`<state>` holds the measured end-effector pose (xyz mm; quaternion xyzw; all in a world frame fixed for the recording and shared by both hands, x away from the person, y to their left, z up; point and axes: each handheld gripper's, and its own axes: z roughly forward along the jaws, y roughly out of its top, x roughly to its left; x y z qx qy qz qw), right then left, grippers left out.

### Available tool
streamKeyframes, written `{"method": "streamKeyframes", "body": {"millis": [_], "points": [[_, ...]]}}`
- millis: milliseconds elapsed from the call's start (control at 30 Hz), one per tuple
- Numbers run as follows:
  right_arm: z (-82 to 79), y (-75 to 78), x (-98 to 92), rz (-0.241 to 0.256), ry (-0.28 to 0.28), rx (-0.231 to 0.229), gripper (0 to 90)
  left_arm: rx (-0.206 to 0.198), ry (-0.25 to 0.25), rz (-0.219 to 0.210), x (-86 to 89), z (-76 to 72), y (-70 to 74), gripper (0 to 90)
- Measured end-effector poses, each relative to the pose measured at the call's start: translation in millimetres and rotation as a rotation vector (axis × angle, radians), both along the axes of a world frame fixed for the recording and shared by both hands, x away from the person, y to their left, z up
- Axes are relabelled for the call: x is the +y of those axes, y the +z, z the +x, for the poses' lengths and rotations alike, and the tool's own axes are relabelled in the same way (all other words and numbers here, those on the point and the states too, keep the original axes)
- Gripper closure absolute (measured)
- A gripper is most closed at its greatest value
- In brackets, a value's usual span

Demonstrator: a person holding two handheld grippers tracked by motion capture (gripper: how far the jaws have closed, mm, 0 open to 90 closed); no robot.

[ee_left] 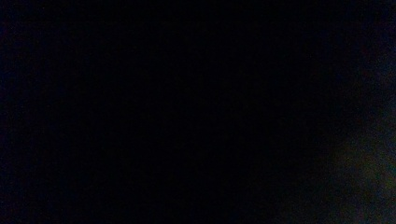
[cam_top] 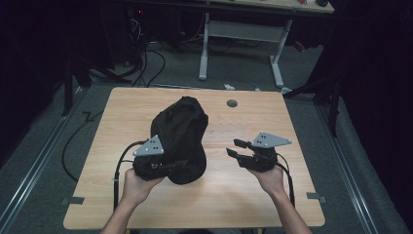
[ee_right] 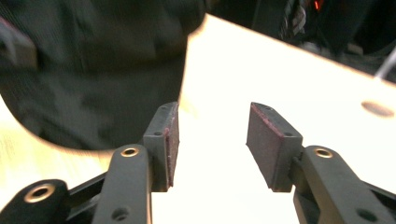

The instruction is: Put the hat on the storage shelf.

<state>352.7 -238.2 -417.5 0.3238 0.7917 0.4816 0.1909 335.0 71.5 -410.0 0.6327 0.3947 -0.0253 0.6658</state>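
The black bag (cam_top: 180, 139) is lying mid-tabletop (cam_top: 234, 200); the left gripper (cam_top: 168, 165) is pressing into its near edge, grip unclear. The right gripper (cam_top: 236, 148) is hovering released beside it. No readable writing.

Your right gripper (ee_right: 212, 140) has its jaws wide apart w/ nothing between the reddish pads (ee_right: 267, 140), just bare bright table (ee_right: 261, 70) below. The black bag (ee_right: 93, 70) sits upper left, near the left jaw but not touching. Grey grommet (ee_right: 378, 108) at far right.
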Motion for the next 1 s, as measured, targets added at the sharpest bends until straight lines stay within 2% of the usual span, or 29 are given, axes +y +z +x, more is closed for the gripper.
{"method": "streamKeyframes", "body": {"millis": [133, 167, 233, 300, 333, 467, 533, 667, 700, 733, 833, 967, 1000], "points": [[-2.9, -26.1, -5.4, -0.032, -0.064, 0.051, 55.5, -0.022, 0.039, 0.0, 2.2, 5.5, 1.3, 79.0], [-3.8, -41.0, -7.6, -0.06, -0.1, 0.078, 54.9, -0.028, 0.048, 0.002, 2.5, 6.6, 2.3, 79.0], [-4.2, -47.0, -8.7, -0.069, -0.115, 0.088, 54.5, -0.045, 0.07, 0.001, 3.3, 9.1, 4.5, 79.0], [-5.3, -71.9, -15.6, -0.093, -0.177, 0.142, 53.1, -0.062, 0.091, 0.001, 4.6, 12.1, 7.3, 79.0], [-5.3, -71.9, -15.6, -0.093, -0.177, 0.142, 53.1, -0.068, 0.099, 0.002, 5.1, 13.4, 8.4, 79.0], [-3.5, -92.4, -26.9, -0.081, -0.241, 0.238, 48.4, -0.085, 0.14, 0.003, 7.3, 21.7, 13.0, 78.9], [-3.2, -98.7, -31.3, -0.079, -0.278, 0.255, 47.5, -0.091, 0.161, -0.002, 8.0, 25.7, 14.5, 78.9], [-3.3, -106.9, -35.6, -0.101, -0.342, 0.242, 45.7, -0.095, 0.193, -0.007, 9.0, 34.7, 17.4, 78.8], [-2.9, -108.7, -35.7, -0.106, -0.359, 0.257, 45.7, -0.094, 0.203, -0.009, 8.9, 36.9, 18.3, 78.8], [-2.4, -110.7, -35.9, -0.111, -0.367, 0.261, 45.9, -0.095, 0.207, -0.004, 9.5, 39.4, 19.3, 78.8], [-4.8, -113.1, -34.9, -0.137, -0.385, 0.223, 46.4, -0.107, 0.229, 0.005, 10.0, 45.8, 22.8, 78.7], [-6.1, -113.3, -30.9, -0.178, -0.389, 0.207, 44.7, -0.13, 0.257, 0.028, 10.7, 52.3, 26.6, 78.7], [-6.2, -113.1, -30.5, -0.175, -0.395, 0.21, 44.0, -0.138, 0.264, 0.035, 11.4, 54.6, 27.6, 78.6]]}}
